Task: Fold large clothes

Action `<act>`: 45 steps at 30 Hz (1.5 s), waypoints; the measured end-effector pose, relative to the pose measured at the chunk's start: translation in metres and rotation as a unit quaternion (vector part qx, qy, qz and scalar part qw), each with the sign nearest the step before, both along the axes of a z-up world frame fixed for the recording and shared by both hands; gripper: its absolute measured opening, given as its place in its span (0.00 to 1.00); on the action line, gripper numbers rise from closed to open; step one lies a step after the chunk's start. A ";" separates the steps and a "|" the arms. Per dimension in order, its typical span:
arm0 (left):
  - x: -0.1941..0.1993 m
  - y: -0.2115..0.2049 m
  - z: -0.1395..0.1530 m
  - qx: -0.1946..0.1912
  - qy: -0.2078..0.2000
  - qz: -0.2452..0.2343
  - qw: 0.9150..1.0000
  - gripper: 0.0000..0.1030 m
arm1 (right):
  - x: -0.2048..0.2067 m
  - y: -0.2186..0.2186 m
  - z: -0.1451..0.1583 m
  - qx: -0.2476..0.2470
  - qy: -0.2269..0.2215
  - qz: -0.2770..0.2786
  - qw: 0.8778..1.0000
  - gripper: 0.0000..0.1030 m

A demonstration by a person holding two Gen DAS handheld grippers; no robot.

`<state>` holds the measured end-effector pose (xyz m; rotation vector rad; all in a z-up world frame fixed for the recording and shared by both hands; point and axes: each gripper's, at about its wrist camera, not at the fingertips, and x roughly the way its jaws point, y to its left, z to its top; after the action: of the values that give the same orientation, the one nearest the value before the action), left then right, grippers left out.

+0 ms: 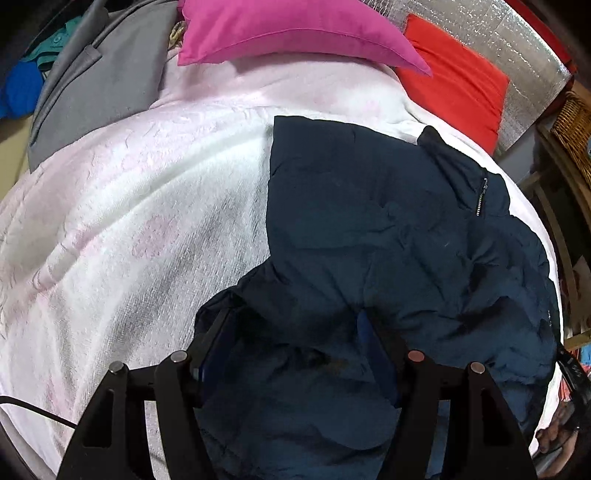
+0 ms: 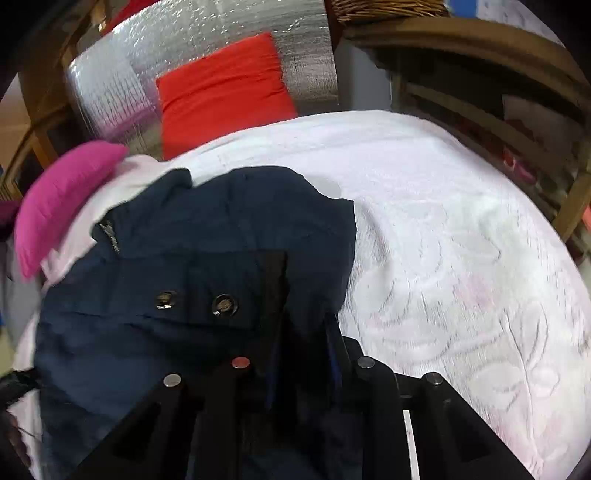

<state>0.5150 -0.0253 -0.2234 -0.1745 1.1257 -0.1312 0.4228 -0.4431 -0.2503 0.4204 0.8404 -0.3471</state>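
A dark navy padded jacket [image 1: 388, 229] lies on a white-and-pink bedspread [image 1: 129, 221], its zipped collar toward the far right. My left gripper [image 1: 295, 325] has its fingers set wide apart with a bunched fold of the jacket lying between them. In the right wrist view the jacket [image 2: 192, 240] shows two metal snap buttons [image 2: 224, 305]. My right gripper [image 2: 303, 332] has its fingers close together on a fold of the jacket's edge near a black strip.
A magenta pillow [image 1: 295, 33] and a red pillow [image 1: 454, 85] lie at the head of the bed against a silver foil panel [image 1: 517, 40]. A grey garment [image 1: 99, 81] lies far left. A wooden frame [image 2: 517, 110] and wicker basket [image 1: 576, 129] stand beside the bed.
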 end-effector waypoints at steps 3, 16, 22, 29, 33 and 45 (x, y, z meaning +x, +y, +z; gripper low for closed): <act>-0.006 0.001 0.010 0.005 -0.022 0.001 1.000 0.67 | -0.019 -0.005 0.015 0.043 -0.038 -0.014 0.998 0.47; -0.023 -0.037 0.039 0.001 -0.104 -0.084 0.991 0.71 | -0.051 0.041 0.005 0.267 -0.088 0.053 0.958 0.69; -0.010 -0.044 -0.002 0.017 -0.008 -0.075 0.997 0.71 | -0.036 0.033 -0.036 0.346 -0.068 -0.001 0.936 0.69; -0.013 -0.029 0.006 -0.063 0.029 -0.058 0.996 0.71 | -0.024 0.016 -0.048 0.371 -0.089 -0.051 0.923 0.69; -0.020 -0.017 0.004 -0.150 0.066 -0.050 0.985 0.71 | -0.028 0.015 -0.050 0.347 -0.090 -0.065 0.931 0.48; -0.023 0.017 -0.010 -0.278 0.110 0.024 0.954 0.75 | -0.030 0.013 -0.053 0.316 -0.086 -0.056 0.943 0.38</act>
<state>0.4919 -0.0085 -0.2331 -0.7334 1.2844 -0.3925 0.3928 -0.4298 -0.3030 1.0858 0.7452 -0.1320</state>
